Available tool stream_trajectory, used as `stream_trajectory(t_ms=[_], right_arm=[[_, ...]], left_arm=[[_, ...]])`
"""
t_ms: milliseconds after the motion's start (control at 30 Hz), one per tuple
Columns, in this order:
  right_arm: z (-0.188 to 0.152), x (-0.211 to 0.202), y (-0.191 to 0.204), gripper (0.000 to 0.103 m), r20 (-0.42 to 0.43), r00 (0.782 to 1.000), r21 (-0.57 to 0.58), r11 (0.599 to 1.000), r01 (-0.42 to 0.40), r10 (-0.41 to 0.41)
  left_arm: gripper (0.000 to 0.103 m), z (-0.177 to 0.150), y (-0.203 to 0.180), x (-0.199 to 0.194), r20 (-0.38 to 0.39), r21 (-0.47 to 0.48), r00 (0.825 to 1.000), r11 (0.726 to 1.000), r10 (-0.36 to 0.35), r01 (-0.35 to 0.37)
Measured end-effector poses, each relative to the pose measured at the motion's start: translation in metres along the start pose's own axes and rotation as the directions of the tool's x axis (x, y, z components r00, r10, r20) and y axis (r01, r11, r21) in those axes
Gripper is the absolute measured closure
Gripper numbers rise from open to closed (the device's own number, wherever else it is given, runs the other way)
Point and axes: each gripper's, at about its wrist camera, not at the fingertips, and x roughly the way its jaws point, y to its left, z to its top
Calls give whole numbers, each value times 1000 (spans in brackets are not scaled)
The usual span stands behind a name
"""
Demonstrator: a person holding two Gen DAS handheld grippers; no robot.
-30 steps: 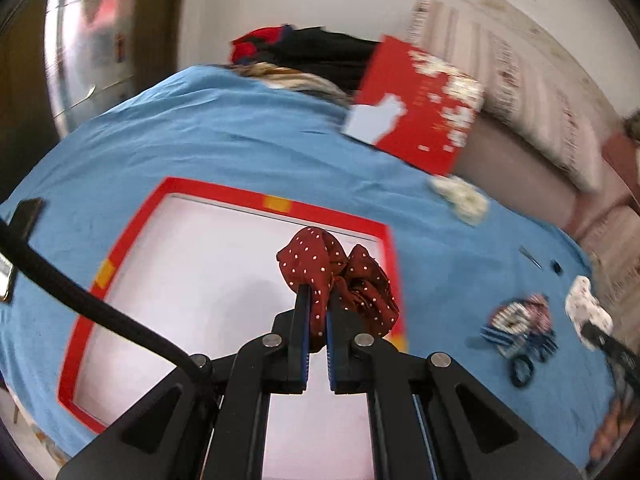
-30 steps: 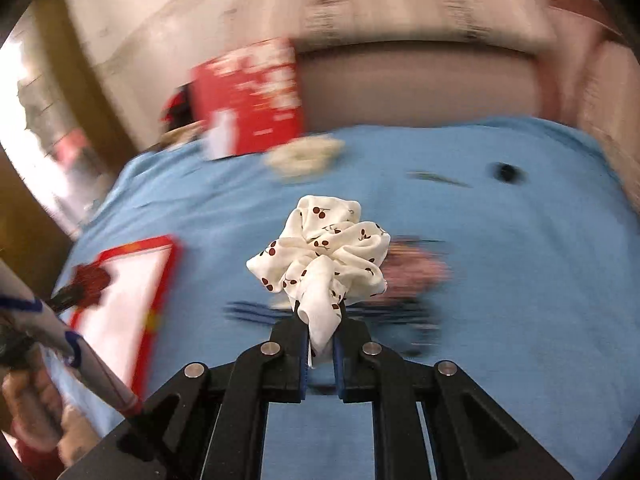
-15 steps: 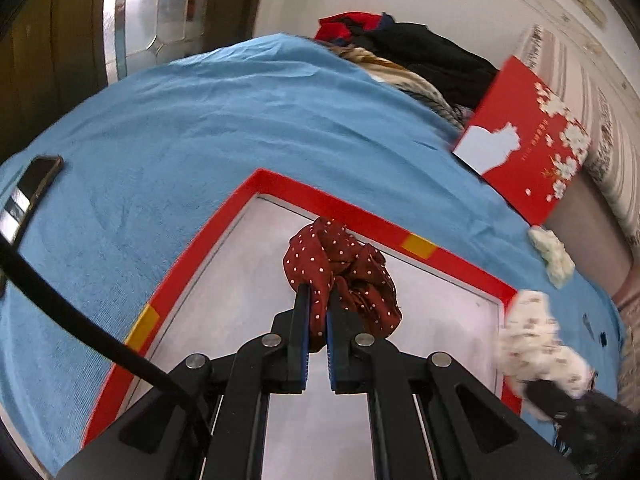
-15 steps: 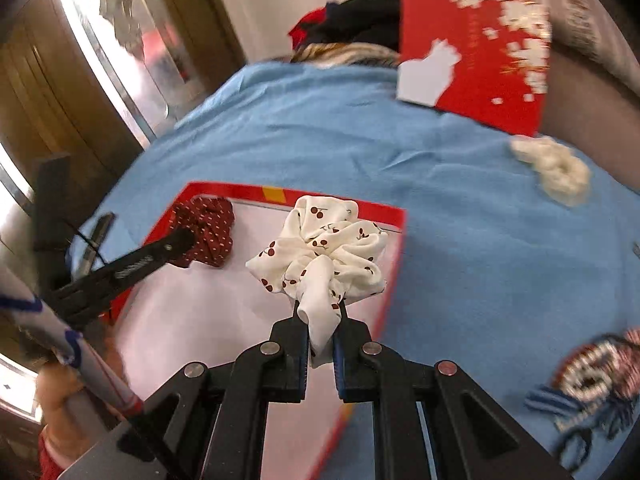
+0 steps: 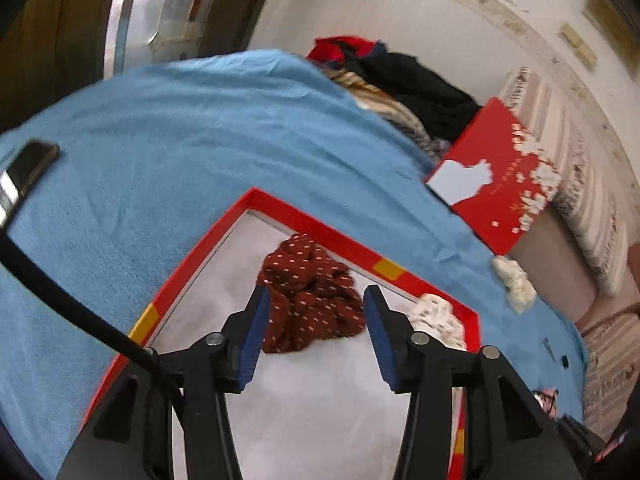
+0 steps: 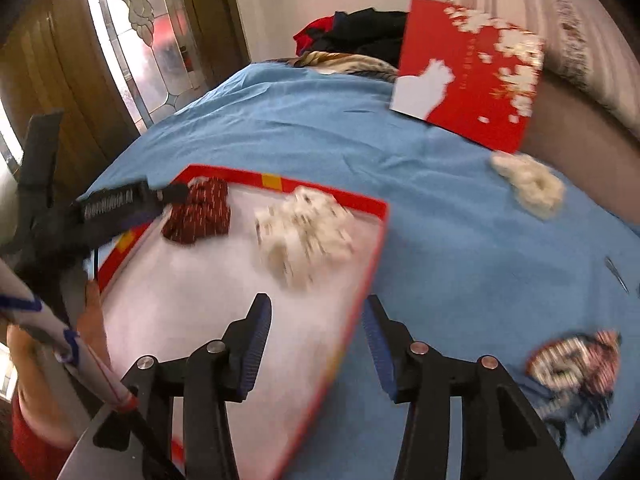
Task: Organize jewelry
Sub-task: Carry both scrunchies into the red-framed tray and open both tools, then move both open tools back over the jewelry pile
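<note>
A dark red dotted scrunchie (image 5: pixel 310 300) lies in the red-rimmed white tray (image 5: pixel 320 236), at its far corner. My left gripper (image 5: pixel 316 304) is open, its jaws either side of that scrunchie. A white cherry-print scrunchie (image 6: pixel 304 232) lies in the tray (image 6: pixel 372 248) near its right rim; it also shows in the left wrist view (image 5: pixel 436 320). My right gripper (image 6: pixel 318 320) is open and empty, just behind the white scrunchie, over the tray's right rim. The dark red scrunchie (image 6: pixel 198 216) and the left gripper (image 6: pixel 120 204) show at the tray's left.
A blue cloth (image 6: pixel 460 220) covers the surface. A red box lid (image 6: pixel 472 72) leans at the back. A cream scrunchie (image 6: pixel 528 184) lies near it. A pile of hair ties (image 6: pixel 576 372) lies at the right. A phone (image 5: pixel 24 176) lies at the left, clothes (image 5: pixel 400 76) behind.
Both grippers opened and let go of their scrunchies, which now lie in the tray. The right gripper has drawn back from the white one.
</note>
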Motion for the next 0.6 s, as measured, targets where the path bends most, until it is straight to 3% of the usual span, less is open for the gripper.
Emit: stream_trajectory(t_ms=[167,400,600], right_arm=[[-50,-52,-12,52,32,999,-7,999,33,-33],[-105,-121,-42,51,121,990,9,997,76,-77],[-147,-161,-58,50,214,976,56,998,29,-40]], left_arm=[[56,-10,-25,-61,88,118,996,993,21,-31],[56,-23,-62,-158,111,230,993,972,32,-57],[34,-47,-83,-226,219,283,972,948,87,-148]])
